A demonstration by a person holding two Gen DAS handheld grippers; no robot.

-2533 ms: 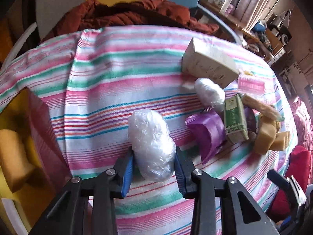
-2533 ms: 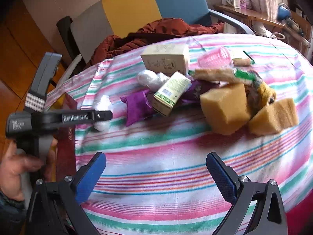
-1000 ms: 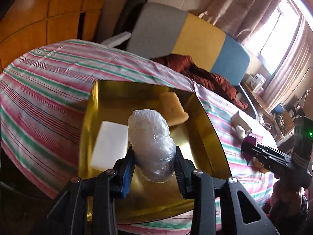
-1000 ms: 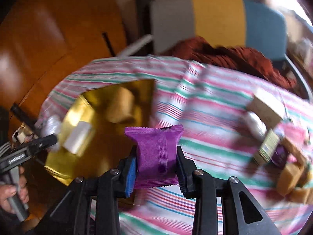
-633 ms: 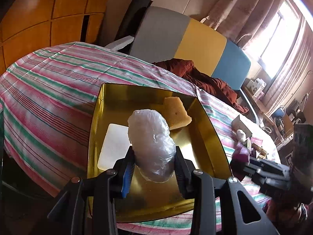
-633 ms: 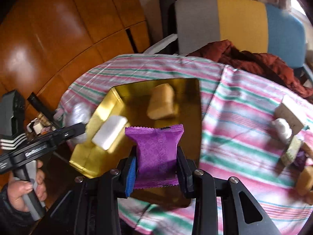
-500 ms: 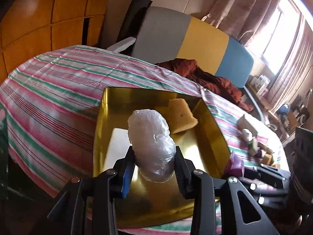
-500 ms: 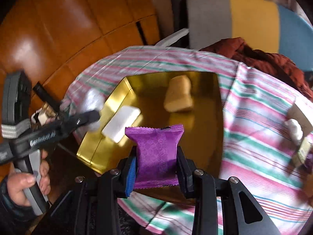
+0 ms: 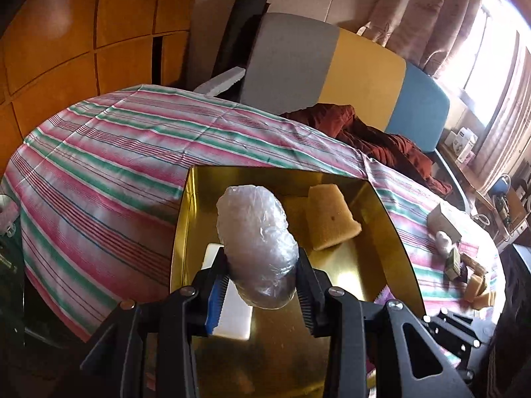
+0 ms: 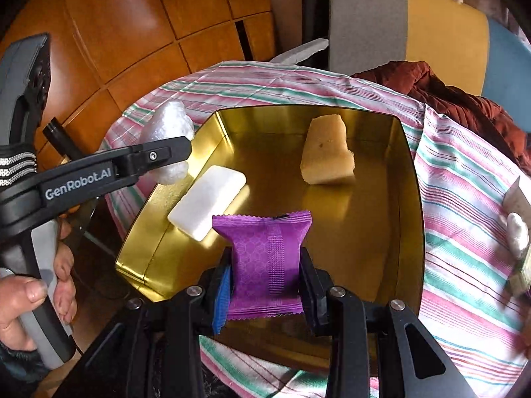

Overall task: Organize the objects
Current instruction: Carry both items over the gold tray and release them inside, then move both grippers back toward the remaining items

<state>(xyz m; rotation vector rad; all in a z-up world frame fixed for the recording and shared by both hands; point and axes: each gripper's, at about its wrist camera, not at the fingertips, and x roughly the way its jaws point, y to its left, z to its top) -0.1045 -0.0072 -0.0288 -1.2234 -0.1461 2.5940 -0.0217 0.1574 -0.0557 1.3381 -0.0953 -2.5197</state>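
My left gripper [image 9: 260, 273] is shut on a clear plastic-wrapped bundle [image 9: 255, 245] and holds it above the gold tray [image 9: 391, 232]. My right gripper [image 10: 265, 282] is shut on a purple packet [image 10: 267, 262] and holds it over the near part of the same tray [image 10: 406, 179]. A yellow sponge [image 10: 327, 152] and a white bar [image 10: 207, 202] lie in the tray. In the right wrist view the left gripper [image 10: 172, 146] with its bundle [image 10: 167, 126] hangs over the tray's left edge.
The tray sits on a striped tablecloth [image 9: 116, 165]. Several loose items lie at the table's right: a cardboard box [image 9: 443, 220], a white bundle [image 10: 517, 235], yellow sponges [image 9: 478, 290]. A rust-red cloth [image 9: 375, 139] and a chair [image 9: 332, 73] stand behind the table.
Both grippers have moved closer over the tray with their loads still held. The right gripper's purple packet now hangs over the tray's near part.
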